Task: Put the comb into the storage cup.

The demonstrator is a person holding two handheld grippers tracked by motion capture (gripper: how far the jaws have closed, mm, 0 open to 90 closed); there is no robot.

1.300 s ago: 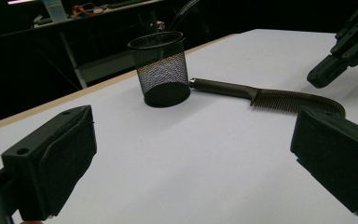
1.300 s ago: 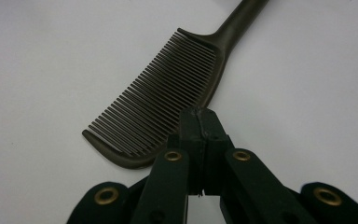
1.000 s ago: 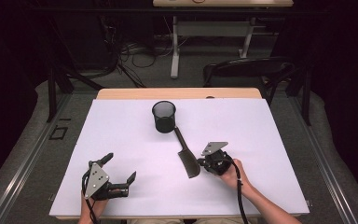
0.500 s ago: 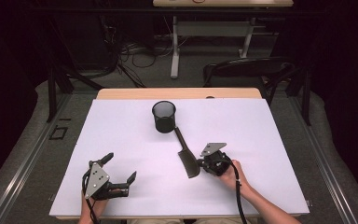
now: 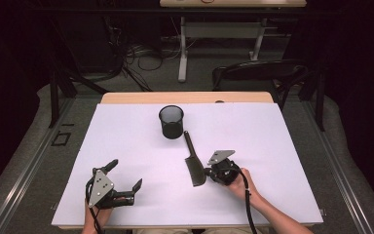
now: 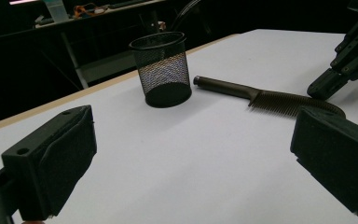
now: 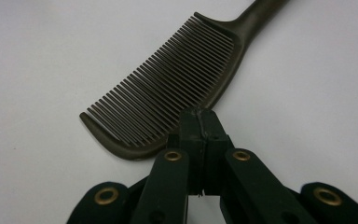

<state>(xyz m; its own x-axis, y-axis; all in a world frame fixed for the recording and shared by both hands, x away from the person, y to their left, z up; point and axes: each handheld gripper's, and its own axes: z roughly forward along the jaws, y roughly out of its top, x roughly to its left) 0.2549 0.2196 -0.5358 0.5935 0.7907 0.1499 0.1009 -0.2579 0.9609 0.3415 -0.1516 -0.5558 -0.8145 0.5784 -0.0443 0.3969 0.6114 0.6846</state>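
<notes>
High view: comb (image 5: 193, 158) lies flat on the white table cover (image 5: 272, 146), handle pointing up toward the mesh cup (image 5: 171, 121), toothed end toward me. My right gripper (image 5: 213, 171) sits at the comb's spine edge, low end. Left gripper (image 5: 126, 183) rests well apart near the front left, jaws spread wide.

Left gripper view: both pads (image 6: 56, 161) far apart, nothing between them. Cup is thin black wire mesh, round, upright, looks empty and light, so it could tip if knocked. Comb lies just beside it, not touching, with a round slim handle and a curved spine.

Right gripper view: jaws pressed together, tips touching or just over the comb (image 7: 168, 93) spine; I see nothing pinched between them. Comb looks like dark hard plastic, fine close teeth, matte.

My read: light, stiff, thin and flat on the cover, so hard to get under. Teeth would flex and slip; I'd grip across the spine or, better, the handle near the neck. Smooth plastic, so it needs a firm squeeze.
</notes>
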